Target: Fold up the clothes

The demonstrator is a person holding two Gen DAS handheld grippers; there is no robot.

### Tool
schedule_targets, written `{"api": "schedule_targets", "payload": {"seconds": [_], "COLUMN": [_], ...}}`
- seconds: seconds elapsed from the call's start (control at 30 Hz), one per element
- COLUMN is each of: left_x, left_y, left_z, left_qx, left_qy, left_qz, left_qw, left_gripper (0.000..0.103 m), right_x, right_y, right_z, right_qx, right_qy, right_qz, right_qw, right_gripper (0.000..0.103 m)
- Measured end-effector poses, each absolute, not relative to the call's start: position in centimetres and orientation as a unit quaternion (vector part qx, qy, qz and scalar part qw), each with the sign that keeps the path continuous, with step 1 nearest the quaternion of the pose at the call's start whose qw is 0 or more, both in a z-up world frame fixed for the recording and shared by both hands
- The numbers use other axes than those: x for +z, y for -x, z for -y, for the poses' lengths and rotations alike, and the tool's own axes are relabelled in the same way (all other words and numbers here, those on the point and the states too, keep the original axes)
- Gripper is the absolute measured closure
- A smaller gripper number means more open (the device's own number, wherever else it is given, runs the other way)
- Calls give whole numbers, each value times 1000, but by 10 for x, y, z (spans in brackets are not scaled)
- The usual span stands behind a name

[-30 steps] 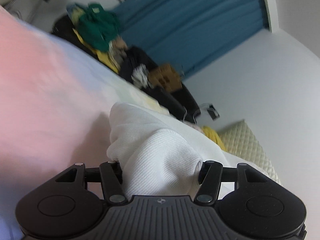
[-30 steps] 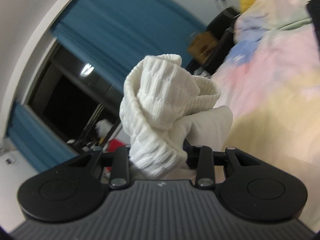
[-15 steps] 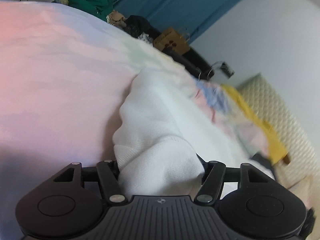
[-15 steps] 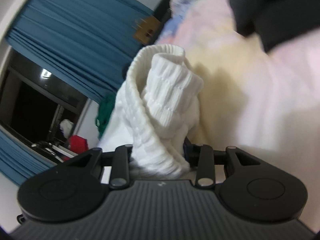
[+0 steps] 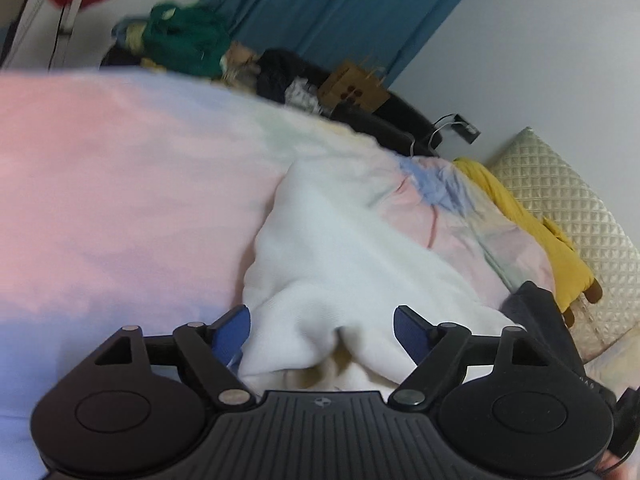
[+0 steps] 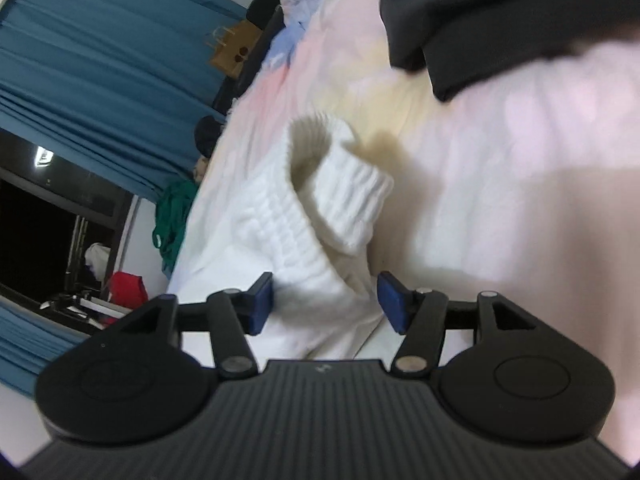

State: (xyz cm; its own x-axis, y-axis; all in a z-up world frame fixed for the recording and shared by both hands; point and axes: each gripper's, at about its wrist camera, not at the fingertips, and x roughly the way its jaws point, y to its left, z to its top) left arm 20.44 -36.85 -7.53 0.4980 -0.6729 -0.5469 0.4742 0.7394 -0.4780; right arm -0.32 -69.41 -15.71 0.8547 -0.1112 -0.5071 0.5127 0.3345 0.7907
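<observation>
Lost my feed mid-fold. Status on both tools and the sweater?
Left tool open. Right tool open. White sweater lying on the bed, unheld. Dark garment beyond its cuff.

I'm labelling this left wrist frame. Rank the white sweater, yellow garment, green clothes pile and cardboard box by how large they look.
1. white sweater, though it lies nearest the camera
2. yellow garment and green clothes pile: alike, unranked
3. cardboard box

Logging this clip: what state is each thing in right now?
Left hand-held gripper: open, around sweater fabric.
Right hand-held gripper: open, around the ribbed cuff.
White sweater: crumpled, lying on the bedspread.
Dark garment: lying on the bedspread.
Curtain: drawn.
</observation>
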Motion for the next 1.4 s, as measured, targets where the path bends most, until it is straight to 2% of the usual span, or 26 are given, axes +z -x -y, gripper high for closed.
{"api": "schedule_targets", "payload": {"seconds": [0.1,0.2,0.27,0.33,0.37,0.4,0.43,0.63,0.93,1.4], "left_x": [-34,4,27,50,62,73,82,131,150,117], "left_y": [-180,-159,-142,-124,-114,-104,-94,-30,45,71], "left_z": [355,348,343,336,333,330,326,290,252,243], "left_qx": [-331,-330,-329,-326,-324,-323,-320,-303,-291,-271], "left_qy": [108,87,73,57,47,38,30,-5,-42,-57], "left_qz": [-338,-309,-290,-269,-259,-249,-244,-218,-183,-172], "left_qw": [875,888,896,905,909,912,915,928,938,945], "left_gripper": [11,8,1,0,0,0,0,0,0,0], "right_x": [-129,-95,-71,-47,-35,-23,-13,38,64,24], "right_y": [18,27,33,39,41,42,45,71,97,94], "right_z": [687,674,663,651,644,636,626,564,484,452], "right_qx": [-197,-187,-181,-175,-172,-169,-165,-158,-181,-211], "right_qy": [-512,-473,-445,-415,-399,-381,-364,-275,-173,-143], "right_qz": [-187,-182,-179,-177,-176,-173,-168,-157,-134,-144], "right_qw": [815,842,859,875,883,893,901,935,959,956], "right_gripper": [44,44,42,36,27,24,15,16,16,16]}}
